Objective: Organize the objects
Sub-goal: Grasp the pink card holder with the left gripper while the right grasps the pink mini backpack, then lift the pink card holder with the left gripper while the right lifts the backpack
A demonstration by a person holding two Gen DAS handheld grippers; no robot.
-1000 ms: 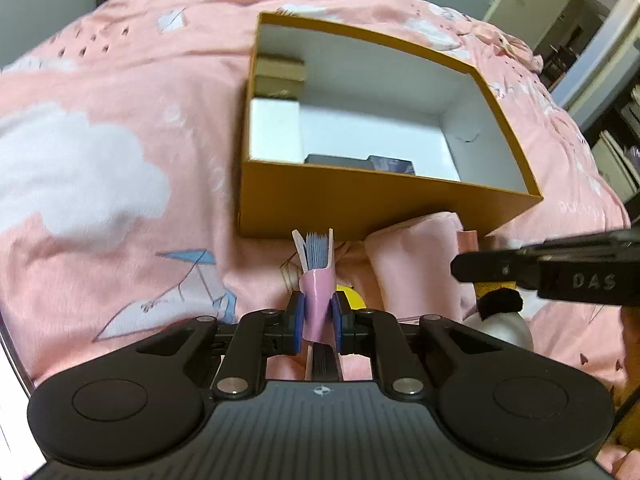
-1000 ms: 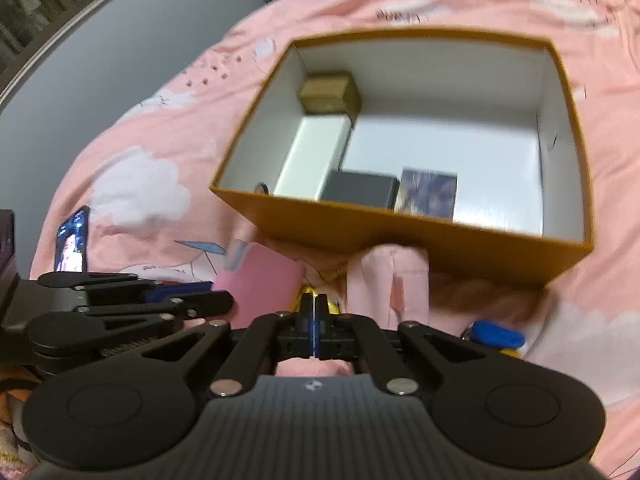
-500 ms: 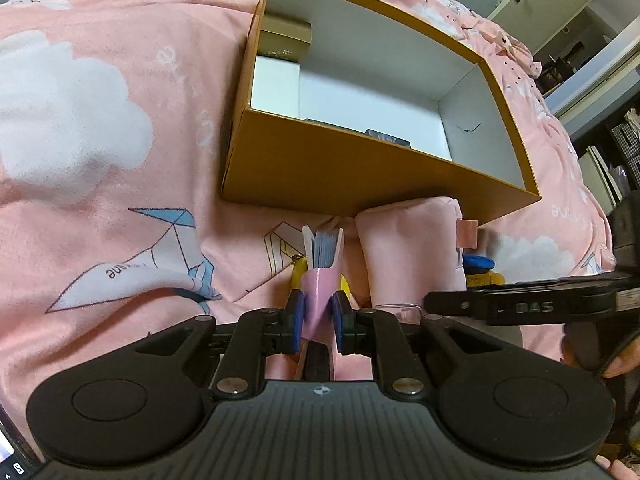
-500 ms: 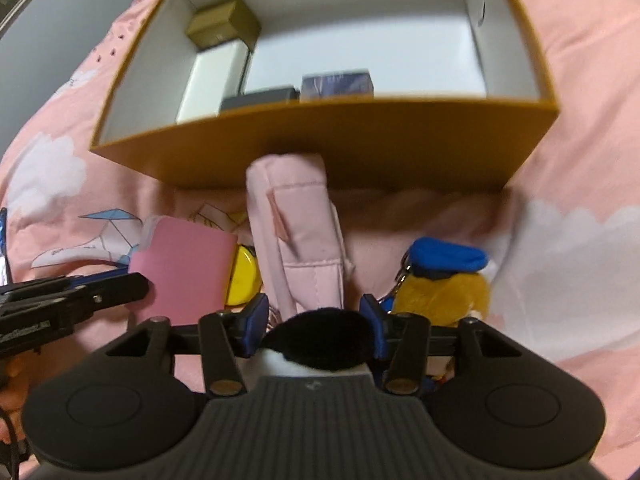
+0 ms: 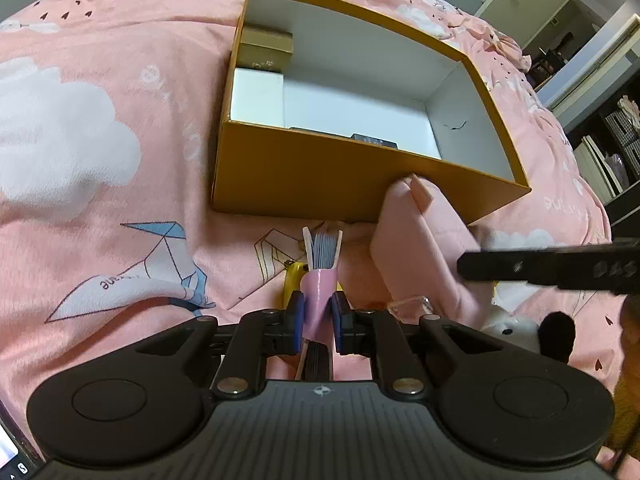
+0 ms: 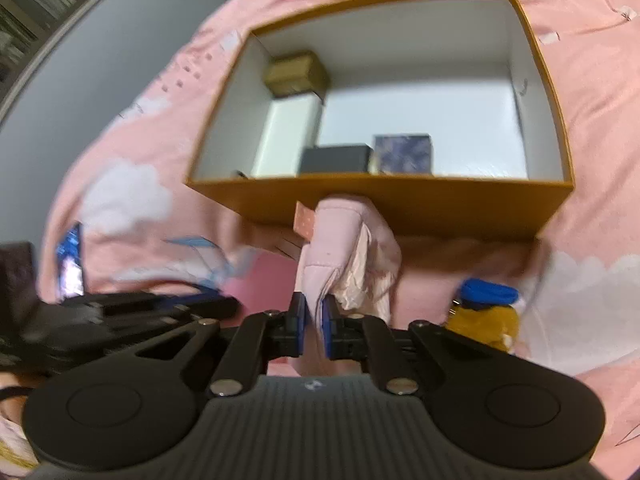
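**Both grippers clamped, box waiting**

Right now the left gripper [image 5: 318,307] has its blue pads pinched on a small pink booklet [image 5: 320,280], spine toward the camera, its grey-edged pages fanning out at the far end. The booklet sits above the pink bedspread [image 5: 100,160], just short of the near wall of the orange box [image 5: 320,176]. Under it a bit of something yellow [image 5: 289,276] peeks out.

Meanwhile the right gripper [image 6: 314,326] is clamped narrowly on the near end of a pink pouch [image 6: 340,240]. The pouch stretches away from the pads, and its far end reaches the box's [image 6: 440,208] near outer wall; whether it touches the wall I cannot tell. A small pink tag sticks out on its left side. This view is somewhat blurred.

Inside the box, along the left wall, a gold carton [image 6: 296,74] stands in the far corner with a white carton [image 6: 290,136] just in front of it. By the near wall lie a black case [image 6: 334,160] and, beside it on the right, a blue patterned case [image 6: 404,154]. The right half of the box floor is bare white.

On the bedspread to the right of the pouch lies a yellow plush toy with a blue cap [image 6: 486,304]. From the left view a white plush with a black ear [image 5: 520,328] shows near the right gripper's arm [image 5: 560,268].
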